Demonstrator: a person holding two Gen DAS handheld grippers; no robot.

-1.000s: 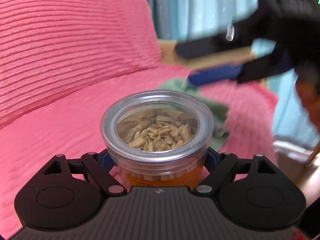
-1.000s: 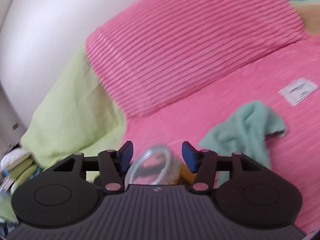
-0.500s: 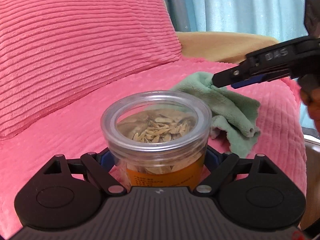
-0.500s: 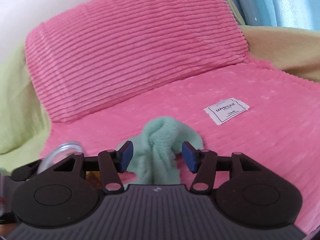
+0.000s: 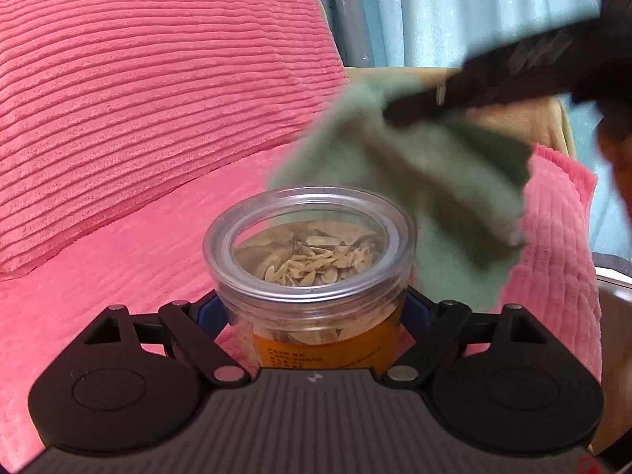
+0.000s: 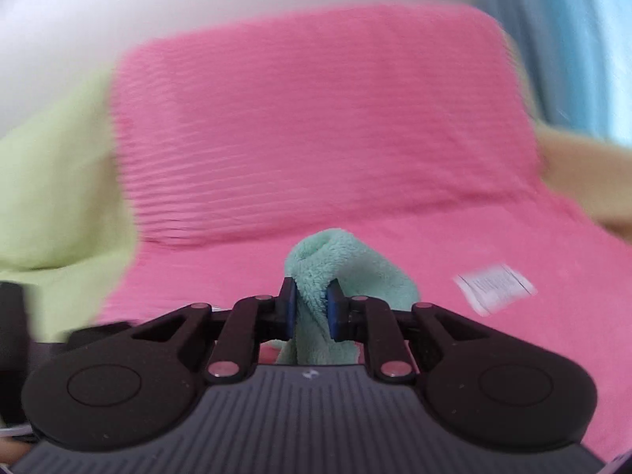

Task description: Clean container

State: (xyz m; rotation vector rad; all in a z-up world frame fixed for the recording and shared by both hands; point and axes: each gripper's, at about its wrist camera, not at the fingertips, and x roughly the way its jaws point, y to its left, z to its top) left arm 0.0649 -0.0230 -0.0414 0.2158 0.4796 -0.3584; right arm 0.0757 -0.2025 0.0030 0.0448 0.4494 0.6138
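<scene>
A clear plastic jar [image 5: 310, 260] with an orange label and pale dried slices inside sits upright between the blue pads of my left gripper [image 5: 310, 312], which is shut on it. Its transparent lid faces the camera. My right gripper [image 6: 311, 308] is shut on a mint-green fluffy cloth [image 6: 335, 272], a fold of which sticks up past the pads. In the left wrist view the same cloth [image 5: 426, 181] hangs, blurred, from the dark right gripper [image 5: 399, 112] just above and to the right of the jar, apart from it.
A pink ribbed blanket [image 5: 118, 260] covers the seat, with a pink ribbed cushion [image 5: 150, 79] behind it. A white label [image 6: 493, 288] lies on the blanket at right. Lime-green fabric [image 6: 51, 181] is at left, blue curtains [image 5: 454, 8] at the back.
My right gripper has shut on the green cloth and lifted it off the blanket towards the jar. The left gripper still holds the jar, almost unmoved.
</scene>
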